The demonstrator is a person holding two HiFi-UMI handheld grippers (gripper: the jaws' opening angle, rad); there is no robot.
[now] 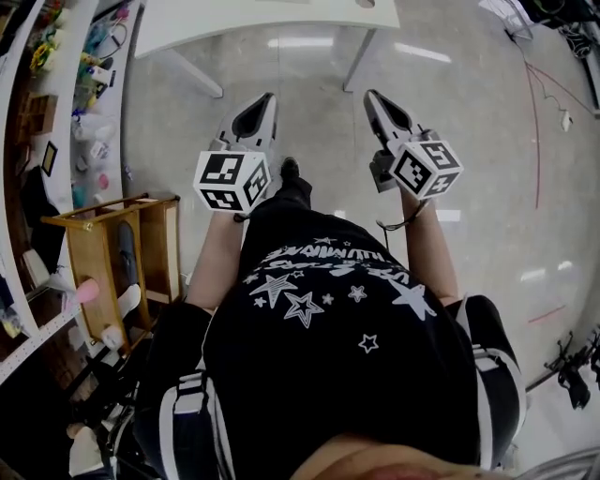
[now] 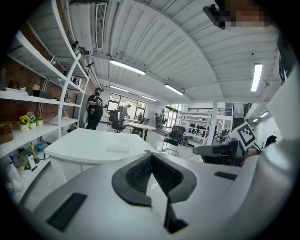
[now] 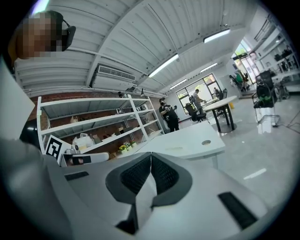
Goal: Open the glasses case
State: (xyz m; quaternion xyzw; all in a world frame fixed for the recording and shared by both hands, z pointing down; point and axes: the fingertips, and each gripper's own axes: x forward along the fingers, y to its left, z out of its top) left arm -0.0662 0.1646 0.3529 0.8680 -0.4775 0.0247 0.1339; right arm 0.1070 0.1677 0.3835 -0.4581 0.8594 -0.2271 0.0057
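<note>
Both grippers are held out level in front of the person, side by side above a glossy grey floor. In the head view my left gripper (image 1: 267, 101) and right gripper (image 1: 373, 97) point at a white table (image 1: 234, 23) a short way ahead. Each gripper is shut, with its dark ribbed pads meeting and nothing between them, as the left gripper (image 2: 151, 154) and right gripper (image 3: 151, 154) show in their own views. A small flat pale thing (image 2: 117, 149) lies on the tabletop, seen again as a flat pale thing (image 3: 174, 149) from the right. It is too far off to identify.
White shelving (image 1: 56, 112) with small items runs along the left, and a wooden cart (image 1: 112, 253) stands beside it. The table has a round hole (image 3: 206, 142) near its end. A person in black (image 2: 95, 109) stands beyond the table among chairs and desks. Cables (image 1: 548, 84) lie on the floor at right.
</note>
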